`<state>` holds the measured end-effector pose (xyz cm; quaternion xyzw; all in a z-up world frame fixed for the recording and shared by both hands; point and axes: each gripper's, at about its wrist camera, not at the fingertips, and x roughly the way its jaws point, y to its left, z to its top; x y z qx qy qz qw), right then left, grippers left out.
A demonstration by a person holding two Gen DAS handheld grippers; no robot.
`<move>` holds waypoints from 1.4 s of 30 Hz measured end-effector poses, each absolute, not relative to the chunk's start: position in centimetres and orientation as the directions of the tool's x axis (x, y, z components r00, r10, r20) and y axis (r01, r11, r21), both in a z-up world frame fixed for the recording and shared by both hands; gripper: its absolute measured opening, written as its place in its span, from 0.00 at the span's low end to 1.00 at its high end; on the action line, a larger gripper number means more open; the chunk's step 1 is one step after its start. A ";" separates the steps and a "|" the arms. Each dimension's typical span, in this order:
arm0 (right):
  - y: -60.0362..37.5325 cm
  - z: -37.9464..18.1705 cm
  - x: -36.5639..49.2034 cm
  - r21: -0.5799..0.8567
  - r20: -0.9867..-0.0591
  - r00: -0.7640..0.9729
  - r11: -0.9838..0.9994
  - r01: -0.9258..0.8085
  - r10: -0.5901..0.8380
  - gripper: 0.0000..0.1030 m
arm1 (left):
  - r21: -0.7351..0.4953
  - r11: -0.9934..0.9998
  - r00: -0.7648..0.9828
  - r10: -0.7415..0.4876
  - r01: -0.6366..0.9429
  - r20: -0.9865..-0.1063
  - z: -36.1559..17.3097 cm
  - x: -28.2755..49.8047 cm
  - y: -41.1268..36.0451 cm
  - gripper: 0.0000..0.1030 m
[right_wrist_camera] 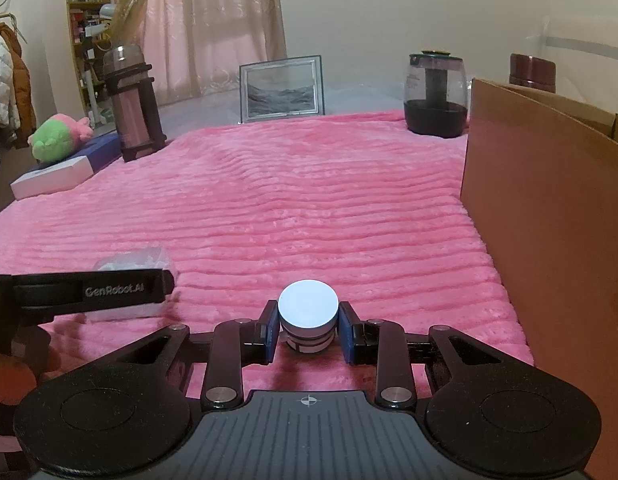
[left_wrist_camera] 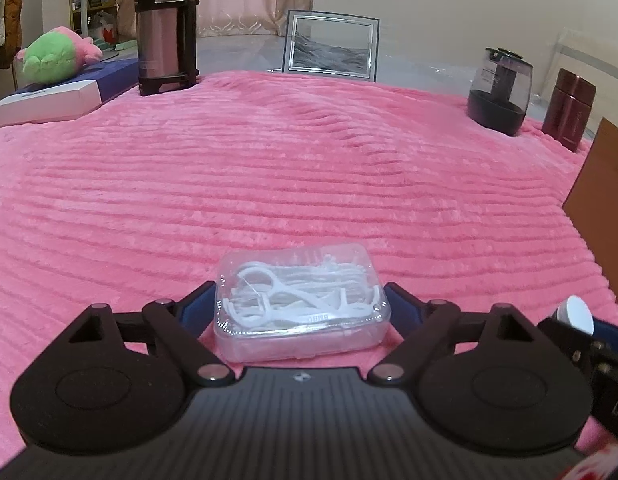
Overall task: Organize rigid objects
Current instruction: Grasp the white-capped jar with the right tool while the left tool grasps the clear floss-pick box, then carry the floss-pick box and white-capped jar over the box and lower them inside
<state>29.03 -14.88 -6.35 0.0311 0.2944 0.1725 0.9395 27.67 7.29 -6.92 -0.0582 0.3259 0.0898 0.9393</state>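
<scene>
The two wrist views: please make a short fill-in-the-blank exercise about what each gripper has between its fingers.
1. The clear box between the left gripper fingers holds white floss ____.
2. The right gripper is shut on a small round ____ with a white top.
3. The blanket is ____ in colour.

Missing words: picks; container; pink

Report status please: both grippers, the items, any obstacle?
Left gripper open around floss box, pads apart. Right gripper shut on white-capped jar. Cardboard box close right.

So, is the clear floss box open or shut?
Shut. In the left wrist view the floss box lies flat on the pink blanket with its clear lid down over the white picks.
</scene>
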 end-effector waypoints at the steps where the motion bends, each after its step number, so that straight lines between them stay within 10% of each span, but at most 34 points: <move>1: -14.9 -6.3 28.9 0.160 -0.542 0.767 0.938 -0.308 0.344 0.26 | -0.051 0.978 0.771 0.127 -0.203 -0.624 -6.8 27.4 7.3 0.83; 42: -21.3 2.2 11.5 0.142 -0.460 0.812 0.932 -0.333 0.360 0.26 | -0.066 0.997 0.821 -0.061 0.029 -0.568 2.0 8.3 2.6 0.83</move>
